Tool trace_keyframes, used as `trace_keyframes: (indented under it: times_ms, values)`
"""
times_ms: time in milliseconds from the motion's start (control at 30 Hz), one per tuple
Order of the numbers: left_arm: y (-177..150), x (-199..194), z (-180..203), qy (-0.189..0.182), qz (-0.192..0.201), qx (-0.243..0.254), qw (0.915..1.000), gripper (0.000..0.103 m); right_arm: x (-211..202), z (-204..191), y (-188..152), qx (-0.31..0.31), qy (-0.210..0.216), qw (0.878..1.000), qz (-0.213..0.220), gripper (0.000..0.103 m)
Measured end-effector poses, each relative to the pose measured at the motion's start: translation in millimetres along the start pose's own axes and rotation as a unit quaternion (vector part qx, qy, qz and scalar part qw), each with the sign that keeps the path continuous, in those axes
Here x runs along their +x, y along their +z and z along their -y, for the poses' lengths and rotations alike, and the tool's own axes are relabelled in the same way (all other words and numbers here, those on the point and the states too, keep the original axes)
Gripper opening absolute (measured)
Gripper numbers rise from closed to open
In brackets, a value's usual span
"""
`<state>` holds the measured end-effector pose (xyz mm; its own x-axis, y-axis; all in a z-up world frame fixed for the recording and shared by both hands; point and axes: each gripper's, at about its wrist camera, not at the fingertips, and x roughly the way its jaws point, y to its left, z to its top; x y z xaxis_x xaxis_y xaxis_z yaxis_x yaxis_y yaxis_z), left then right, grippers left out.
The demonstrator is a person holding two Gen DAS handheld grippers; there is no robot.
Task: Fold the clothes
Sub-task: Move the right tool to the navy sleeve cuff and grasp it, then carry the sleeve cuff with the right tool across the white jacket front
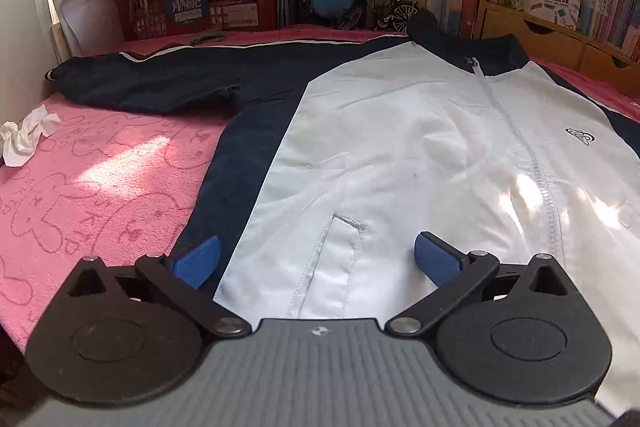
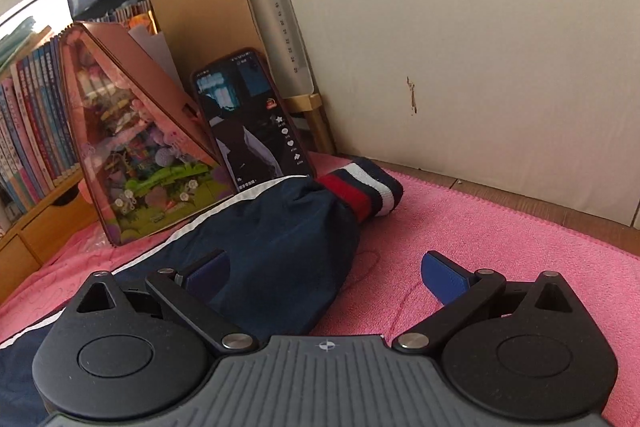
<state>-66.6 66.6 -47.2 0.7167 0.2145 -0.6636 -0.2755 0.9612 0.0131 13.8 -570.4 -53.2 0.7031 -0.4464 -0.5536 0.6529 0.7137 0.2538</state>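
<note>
Pink towel [image 1: 100,179]: both tools [image 1: 316,259] [image 2: 326,275] gape over jacket [image 1: 400,147].

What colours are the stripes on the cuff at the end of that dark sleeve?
The ribbed knit cuff of the navy jacket sleeve is striped red, white and navy, clearest in the right wrist view.

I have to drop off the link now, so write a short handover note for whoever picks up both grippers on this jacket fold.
Left gripper: open, empty, over the jacket's white front near the hem pocket.
Right gripper: open, empty, over the right sleeve, short of the striped cuff.
Jacket lies face up, zipped, on the pink towel; left sleeve spread out sideways.
Done: laid flat. No fold visible.
Left: fold in both sleeves, then the body.
</note>
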Motion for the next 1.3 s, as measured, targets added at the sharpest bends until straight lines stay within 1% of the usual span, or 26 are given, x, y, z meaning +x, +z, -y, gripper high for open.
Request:
trace_keyframes:
  times_ms: [100, 167, 300, 400, 433, 500, 567, 633, 667, 700, 733, 767, 833, 933, 967, 1000, 1067, 1100, 1167, 1200, 1267, 1300]
  values:
    - [-1.5, 1.3, -0.8, -0.005, 0.015, 0.005, 0.9999, 0.103, 17.2, -5.4, 4.3, -0.007, -0.007, 1.0, -0.023, 0.103]
    - [-2.6, 2.5, -0.7, -0.006, 0.026, 0.007, 0.9996, 0.103, 25.3, -10.9, 5.4, -0.024, -0.02, 0.999, -0.029, 0.103]
    - [-2.3, 4.5, -0.7, -0.008, 0.033, 0.008, 0.9994, 0.103, 33.7, -18.9, 6.1, -0.045, -0.023, 0.998, -0.036, 0.103]
    - [-2.9, 4.8, -1.1, -0.009, 0.036, 0.008, 0.9993, 0.103, 36.8, -23.6, 4.9, -0.061, -0.02, 0.997, -0.038, 0.096]
    - [-3.1, 4.8, -1.3, -0.009, 0.037, 0.008, 0.9993, 0.103, 37.0, -24.8, 4.8, -0.066, -0.017, 0.997, -0.038, 0.09]
    - [-3.5, 4.9, -1.6, -0.009, 0.038, 0.008, 0.9992, 0.103, 36.2, -26.9, 4.7, -0.071, -0.011, 0.997, -0.036, 0.084]
    - [-3.6, 4.9, -1.6, -0.009, 0.038, 0.008, 0.9992, 0.103, 34.3, -28.4, 4.2, -0.072, -0.005, 0.997, -0.033, 0.073]
    - [-3.8, 4.9, -1.8, -0.01, 0.039, 0.008, 0.9992, 0.103, 29.5, -31.8, 4.8, -0.068, 0.002, 0.997, -0.029, 0.049]
    - [-4.1, 4.9, -2.0, -0.01, 0.039, 0.008, 0.9991, 0.103, 25.3, -34.7, 5.7, -0.063, 0.006, 0.998, -0.026, 0.041]
    - [-4.2, 4.9, -2.1, -0.01, 0.04, 0.008, 0.9991, 0.103, 21.1, -37.5, 6.6, -0.058, 0.01, 0.998, -0.023, 0.027]
    - [-4.3, 4.8, -1.9, -0.01, 0.04, 0.008, 0.9991, 0.103, 16.9, -40.3, 7.5, -0.053, 0.014, 0.998, -0.02, 0.019]
    - [-4.4, 4.8, -2.1, -0.01, 0.04, 0.008, 0.9991, 0.103, 12.7, -43.2, 8.4, -0.049, 0.018, 0.999, -0.017, 0.017]
    - [-4.4, 4.7, -2.1, -0.01, 0.041, 0.008, 0.9991, 0.103, -5.3, -57.5, 11.6, -0.054, 0.032, 0.998, 0.005, 0.011]
    - [-4.9, 4.7, -2.0, -0.01, 0.043, 0.007, 0.999, 0.103, -44.2, -89.8, 13.9, -0.059, 0.095, 0.993, 0.035, 0.01]
    - [-4.9, 4.7, -1.8, -0.01, 0.043, 0.007, 0.999, 0.103, -58.8, -106.7, 11.2, -0.068, 0.123, 0.989, 0.042, 0.01]
    - [-5.0, 4.6, -1.7, -0.01, 0.043, 0.007, 0.999, 0.103, -73.5, -124.3, 8.2, -0.078, 0.152, 0.984, 0.047, 0.01]
    - [-5.2, 4.5, -1.7, -0.01, 0.044, 0.006, 0.999, 0.103, -101.3, -166.9, -5.6, -0.123, 0.213, 0.968, 0.053, 0.01]
    - [-5.3, 4.4, -1.7, -0.01, 0.044, 0.006, 0.999, 0.103, -116.9, -197.6, -18.3, -0.157, 0.253, 0.953, 0.053, 0.01]
    - [-5.5, 4.3, -1.8, -0.01, 0.045, 0.006, 0.9989, 0.103, -137.7, -247.9, -53.0, -0.228, 0.313, 0.922, 0.026, 0.01]
    - [-5.5, 4.3, -1.9, -0.01, 0.045, 0.006, 0.9989, 0.103, -147.8, -272.7, -70.6, -0.263, 0.341, 0.902, 0.012, 0.01]
    - [-5.6, 4.2, -2.1, -0.01, 0.045, 0.005, 0.9989, 0.103, -168.0, -322.2, -105.7, -0.33, 0.394, 0.858, -0.016, 0.012]
    - [-5.5, 4.2, -2.1, -0.01, 0.046, 0.005, 0.9989, 0.103, -172.9, -338.5, -125.4, -0.36, 0.399, 0.843, -0.031, 0.015]
